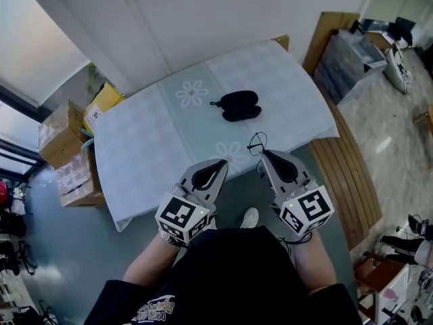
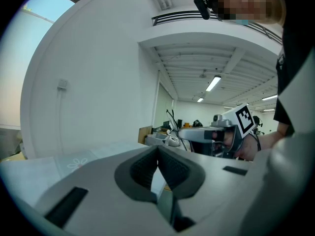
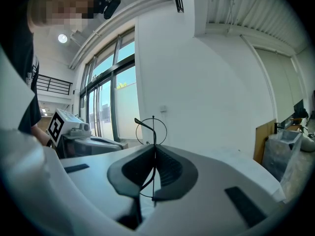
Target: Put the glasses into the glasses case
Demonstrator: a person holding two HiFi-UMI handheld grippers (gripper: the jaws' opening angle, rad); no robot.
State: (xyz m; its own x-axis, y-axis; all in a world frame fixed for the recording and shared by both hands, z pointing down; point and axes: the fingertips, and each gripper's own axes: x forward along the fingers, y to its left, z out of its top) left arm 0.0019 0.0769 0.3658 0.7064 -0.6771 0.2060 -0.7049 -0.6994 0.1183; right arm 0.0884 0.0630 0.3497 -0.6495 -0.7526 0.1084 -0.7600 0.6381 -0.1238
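Far L: cardboard boxes (image 1: 61, 137) crowd the table (image 1: 135, 154) at its L edge, so no swing room on that side. L gripper (image 1: 220, 162) hovers over the near table edge w/ jaws pressed together and nothing btwn them. The left gripper view confirms this: pads meet at the tip (image 2: 157, 151), only cloth shows behind. It's prob. parked there as the free hand, ready to steady the case. Glasses case (image 1: 240, 105) lies mid-table, well apart from both grippers. It shows two dark lobes side by side and looks open, though I can't be sure from this angle. The cloth around it is bare, so there's room to approach from the near side or from either flank. Glasses (image 1: 257, 143), a thin wire frame, are off the table, pinched in the R gripper (image 1: 262, 154) just above the near edge. In the right gripper view the jaws are clamped on the wire (image 3: 154, 149), w/ one round rim (image 3: 153, 127) sticking up past the tips and the rest hanging down btwn the pads. Gripping on the frame rather than the lens prob. keeps the lens clean, but the frame can pivot. Next move, I'd judge, is carrying fwd and slightly L to the case. R of the table a slatted wooden bench (image 1: 345, 175) sits close, so drifting R gives less clearance.
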